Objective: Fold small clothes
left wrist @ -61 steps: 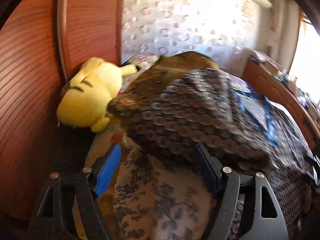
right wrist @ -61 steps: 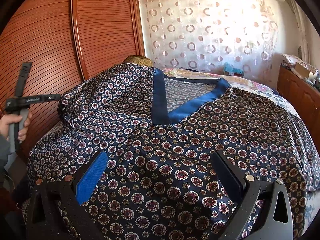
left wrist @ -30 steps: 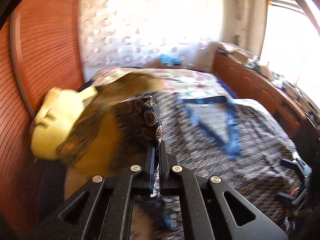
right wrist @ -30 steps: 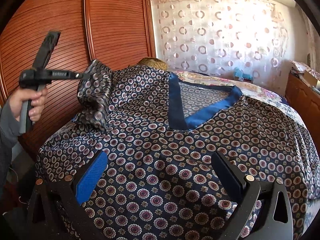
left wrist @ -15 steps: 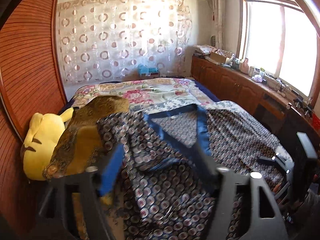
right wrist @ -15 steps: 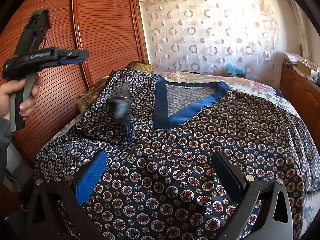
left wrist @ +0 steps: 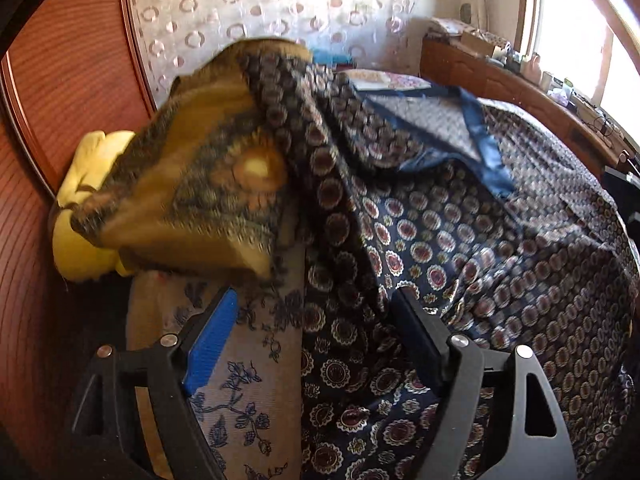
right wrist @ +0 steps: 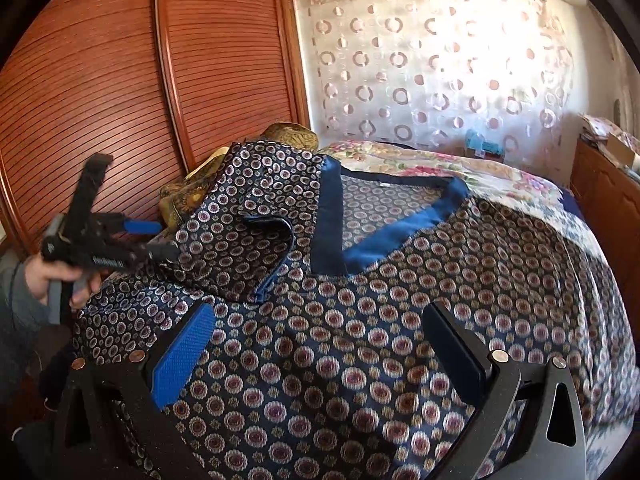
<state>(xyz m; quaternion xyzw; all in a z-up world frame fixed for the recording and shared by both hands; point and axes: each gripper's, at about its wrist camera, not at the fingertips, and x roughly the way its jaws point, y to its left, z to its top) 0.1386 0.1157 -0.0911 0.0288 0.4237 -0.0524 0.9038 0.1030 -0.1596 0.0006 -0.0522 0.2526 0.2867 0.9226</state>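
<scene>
A navy patterned top (right wrist: pixel 360 320) with a blue V-neck band (right wrist: pixel 384 236) lies spread on the bed; it also shows in the left wrist view (left wrist: pixel 460 240). Its left sleeve (right wrist: pixel 240 248) lies folded over the body. My left gripper (left wrist: pixel 312 320) is open and empty, low over the top's left edge; it also shows in the right wrist view (right wrist: pixel 154 238) beside the folded sleeve. My right gripper (right wrist: pixel 316 332) is open and empty, just above the top's lower part.
An olive patterned cloth (left wrist: pixel 192 184) is heaped at the bed's left, with a yellow plush toy (left wrist: pixel 80 200) behind it. A floral bedspread (left wrist: pixel 240 380) shows beside the top. A wooden wardrobe (right wrist: pixel 120 100) stands left, a wooden cabinet (right wrist: pixel 608 208) right, a curtain (right wrist: pixel 440 72) behind.
My left gripper was shut on the sleeve and lifted it over the body, then opened and let it drop. It has since come down low at the top's left edge. My right gripper stayed open.
</scene>
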